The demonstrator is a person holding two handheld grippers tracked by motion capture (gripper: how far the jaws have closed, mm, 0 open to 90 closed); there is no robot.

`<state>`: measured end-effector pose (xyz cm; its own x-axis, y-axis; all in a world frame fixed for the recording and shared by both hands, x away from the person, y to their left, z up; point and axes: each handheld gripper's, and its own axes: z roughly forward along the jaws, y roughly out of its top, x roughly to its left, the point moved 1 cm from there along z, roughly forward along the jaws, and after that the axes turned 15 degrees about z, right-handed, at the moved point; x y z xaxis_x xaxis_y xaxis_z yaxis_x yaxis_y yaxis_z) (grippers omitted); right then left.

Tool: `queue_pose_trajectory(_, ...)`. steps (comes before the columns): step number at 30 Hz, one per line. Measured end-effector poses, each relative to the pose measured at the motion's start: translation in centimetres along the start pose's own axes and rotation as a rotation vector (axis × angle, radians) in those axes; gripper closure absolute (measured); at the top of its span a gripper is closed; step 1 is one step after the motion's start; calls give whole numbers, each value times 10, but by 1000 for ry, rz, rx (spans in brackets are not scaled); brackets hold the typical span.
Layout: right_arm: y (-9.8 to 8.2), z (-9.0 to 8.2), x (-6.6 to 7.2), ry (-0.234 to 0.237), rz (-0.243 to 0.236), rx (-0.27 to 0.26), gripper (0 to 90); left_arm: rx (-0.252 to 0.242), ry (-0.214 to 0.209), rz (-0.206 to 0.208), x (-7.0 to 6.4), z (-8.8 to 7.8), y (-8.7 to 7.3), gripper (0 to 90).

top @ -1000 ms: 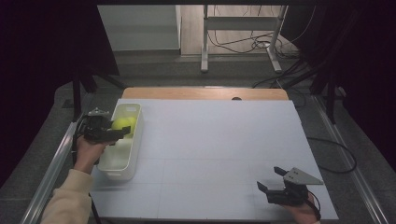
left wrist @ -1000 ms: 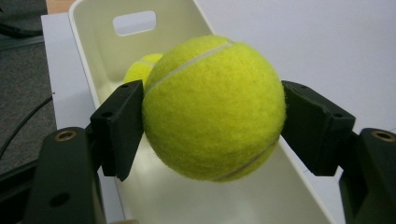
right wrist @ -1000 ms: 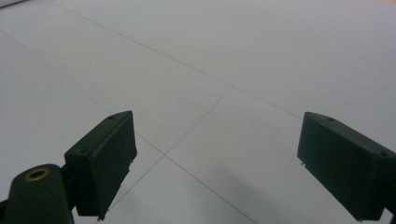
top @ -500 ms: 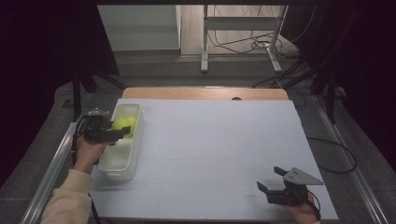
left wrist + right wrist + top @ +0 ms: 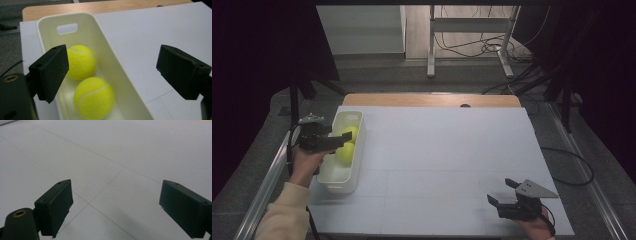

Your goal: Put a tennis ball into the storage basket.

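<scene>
At the left edge of a white table [image 5: 442, 150], a person's left gripper [image 5: 112, 72] hovers over a long cream tray [image 5: 343, 175] in which two yellow tennis balls lie one behind the other. Its jaws have just been opening and now stand wide, with nothing pressed between them; seen along the jaws, the near tennis ball [image 5: 94, 97] lies low between them and the far tennis ball [image 5: 81, 61] sits just behind it, partly hidden by the left-hand jaw, the two balls close together or touching. From above, the left gripper [image 5: 339, 141] reaches across the tray's left wall over both balls. Well apart, at the table's near right corner, the right gripper [image 5: 507, 192] rests low above the bare white surface, its jaws spread wide and empty over thin pencilled grid lines [image 5: 105, 186].
</scene>
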<state>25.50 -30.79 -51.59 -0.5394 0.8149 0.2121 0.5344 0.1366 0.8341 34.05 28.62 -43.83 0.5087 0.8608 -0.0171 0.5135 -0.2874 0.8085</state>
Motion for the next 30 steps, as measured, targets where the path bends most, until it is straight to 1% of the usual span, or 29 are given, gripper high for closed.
queue_pose_trajectory(3,0,0,-1,4,7,-4,118,-14,-11,1,-4,-1,3,118)
queue_pose_trajectory(8,0,-1,-2,9,9,-10,118,-82,-31,44,-18,-11,12,117)
queue_pose_trajectory(9,0,-1,-2,9,9,-10,118,-82,-31,44,-18,-11,12,117)
queue_pose_trajectory(10,1,-1,-3,7,8,-10,118,-92,-34,50,-21,-12,13,117)
queue_pose_trajectory(12,0,-2,-3,11,10,-15,118,-123,-54,62,-28,-15,14,116)
queue_pose_trajectory(14,1,-2,-4,14,12,-18,118,-135,-67,68,-33,-16,15,116)
queue_pose_trajectory(20,1,-2,-3,13,8,-16,118,-154,-97,90,-45,-18,12,119)
queue_pose_trajectory(23,1,-2,-3,10,5,-15,118,-159,-104,96,-49,-18,10,120)
queue_pose_trajectory(24,1,-2,-3,10,6,-14,118,-164,-114,95,-52,-19,9,121)
queue_pose_trajectory(26,1,-2,-3,8,4,-12,118,-165,-117,99,-53,-19,8,121)
queue_pose_trajectory(30,1,0,-2,7,1,-5,118,-166,-134,109,-61,-19,5,124)
